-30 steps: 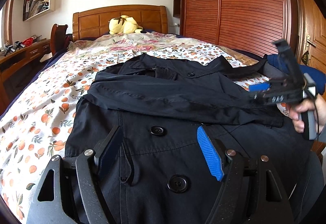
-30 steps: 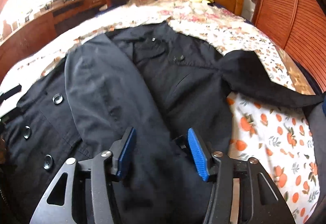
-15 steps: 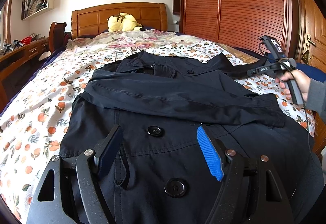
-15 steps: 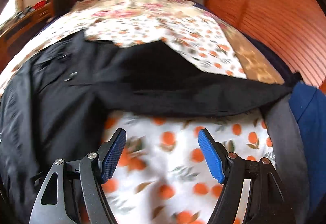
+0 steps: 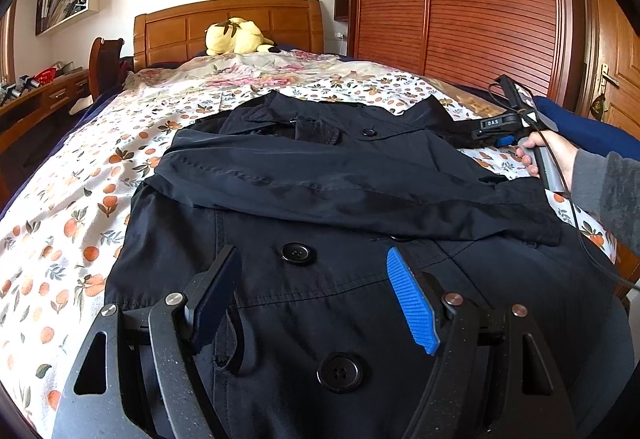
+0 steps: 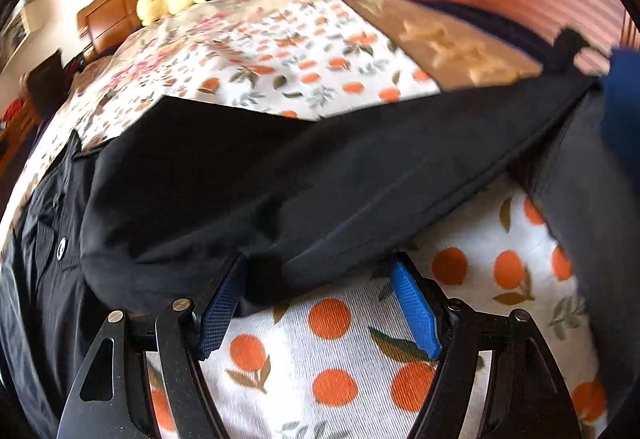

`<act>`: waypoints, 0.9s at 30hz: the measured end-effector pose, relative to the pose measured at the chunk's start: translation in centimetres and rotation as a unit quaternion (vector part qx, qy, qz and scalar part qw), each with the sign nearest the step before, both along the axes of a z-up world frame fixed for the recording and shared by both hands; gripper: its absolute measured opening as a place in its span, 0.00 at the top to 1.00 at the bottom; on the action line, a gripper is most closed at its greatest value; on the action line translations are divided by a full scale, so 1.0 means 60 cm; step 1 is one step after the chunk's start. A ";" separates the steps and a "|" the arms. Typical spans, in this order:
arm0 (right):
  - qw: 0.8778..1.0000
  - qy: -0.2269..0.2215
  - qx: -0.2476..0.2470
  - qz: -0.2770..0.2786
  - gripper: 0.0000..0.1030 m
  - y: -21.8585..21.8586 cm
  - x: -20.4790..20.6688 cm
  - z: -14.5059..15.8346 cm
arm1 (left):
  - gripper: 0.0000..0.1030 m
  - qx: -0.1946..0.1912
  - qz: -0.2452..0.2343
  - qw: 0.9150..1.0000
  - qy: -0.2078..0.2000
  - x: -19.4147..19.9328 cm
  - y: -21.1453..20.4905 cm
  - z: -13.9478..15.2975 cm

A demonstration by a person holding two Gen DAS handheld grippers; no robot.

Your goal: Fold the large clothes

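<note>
Your black double-breasted coat (image 5: 340, 207) lies front-up on the bed's white sheet printed with oranges (image 5: 60, 223), collar toward the wooden headboard (image 5: 228, 23). One long black sleeve (image 5: 320, 187) is folded across the chest, its cuff near the coat's right edge.

Your left gripper (image 5: 312, 287) hovers low over the coat's buttoned front, jaws spread wide with nothing between the blue ribbed pads (image 5: 412, 303); a large black button (image 5: 296, 253) sits just ahead of them.

Your right gripper (image 6: 316, 299) is at the coat's other outstretched sleeve (image 6: 320, 175), which runs toward the bed's right edge. Its jaws stand apart, and the sleeve's lower edge lies over the left pad tip and between the pads; the motion blur hides whether the cloth is touched.

A yellow plush toy (image 5: 236, 37) rests by the headboard.
</note>
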State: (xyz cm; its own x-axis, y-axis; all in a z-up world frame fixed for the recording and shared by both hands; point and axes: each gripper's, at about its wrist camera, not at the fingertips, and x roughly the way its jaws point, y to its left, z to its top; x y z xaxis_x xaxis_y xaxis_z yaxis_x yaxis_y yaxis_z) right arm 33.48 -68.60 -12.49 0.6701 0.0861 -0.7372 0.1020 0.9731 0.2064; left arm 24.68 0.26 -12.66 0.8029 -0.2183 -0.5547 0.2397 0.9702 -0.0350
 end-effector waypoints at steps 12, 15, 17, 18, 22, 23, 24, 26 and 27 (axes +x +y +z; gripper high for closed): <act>0.989 -0.102 -0.093 0.057 0.96 0.078 -0.019 0.103 | 0.26 0.001 0.001 1.000 -0.001 -0.001 0.001 0.001; 0.980 -0.138 -0.102 0.099 0.96 0.118 -0.057 0.144 | 0.26 0.002 0.002 1.000 -0.001 -0.001 0.001 0.001; 0.973 -0.158 -0.103 0.132 0.96 0.147 -0.088 0.167 | 0.26 0.002 0.003 1.000 -0.001 -0.001 0.000 0.000; 0.969 -0.166 -0.103 0.149 0.96 0.162 -0.105 0.175 | 0.26 0.002 0.004 1.000 -0.001 -0.001 0.000 0.000; 0.955 -0.180 -0.101 0.214 0.95 0.215 -0.175 0.191 | 0.26 0.004 0.005 1.000 -0.003 -0.003 -0.002 0.001; 0.953 -0.178 -0.097 0.226 0.95 0.224 -0.192 0.190 | 0.26 0.004 0.006 1.000 -0.004 -0.004 -0.002 0.001; 0.951 -0.172 -0.094 0.238 0.95 0.236 -0.206 0.186 | 0.26 0.005 0.006 1.000 -0.004 -0.004 -0.002 0.001; 0.949 -0.158 -0.090 0.256 0.95 0.252 -0.230 0.176 | 0.26 0.005 0.007 1.000 -0.005 -0.004 -0.002 0.001; 0.949 -0.147 -0.086 0.267 0.95 0.261 -0.240 0.166 | 0.26 0.005 0.008 1.000 -0.005 -0.004 -0.002 0.001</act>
State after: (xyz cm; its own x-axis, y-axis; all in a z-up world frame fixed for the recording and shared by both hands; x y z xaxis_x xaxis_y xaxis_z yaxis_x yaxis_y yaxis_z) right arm 19.09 -52.95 -2.53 0.7433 0.3662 -0.5599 -0.4524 0.8917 -0.0174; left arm 24.42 0.13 -12.62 0.8116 -0.2008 -0.5487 0.2252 0.9740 -0.0233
